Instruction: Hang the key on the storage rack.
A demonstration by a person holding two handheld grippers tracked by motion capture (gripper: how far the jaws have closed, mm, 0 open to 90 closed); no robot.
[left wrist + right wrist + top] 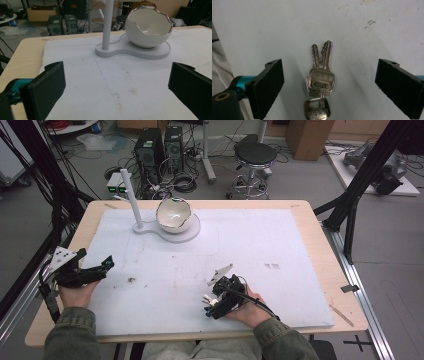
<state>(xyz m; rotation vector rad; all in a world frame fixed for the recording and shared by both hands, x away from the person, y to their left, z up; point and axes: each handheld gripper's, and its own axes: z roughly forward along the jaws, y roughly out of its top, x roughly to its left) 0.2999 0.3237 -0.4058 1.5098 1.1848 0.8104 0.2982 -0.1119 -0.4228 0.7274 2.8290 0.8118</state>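
A bunch of silver keys (320, 80) on a ring lies flat on the white mat, blades pointing away from the camera. My right gripper (329, 73) hangs just above them, open, one jaw on each side and touching nothing. In the high view the right gripper (209, 306) is near the table's front edge, held by a hand. My left gripper (103, 269) rests open at the mat's left edge, nothing between its fingers. It faces a white eggshell-shaped bowl (148, 27) with a metallic rim, standing on a white base (160, 51) with an upright post (107, 25).
A white foam mat (280, 235) covers most of the wooden table (327, 255). The bowl (174, 215) and post (129, 195) stand at the mat's far left-centre. A dark smudge (131, 280) marks the mat. A stool (255, 157), computers and cables sit on the floor beyond.
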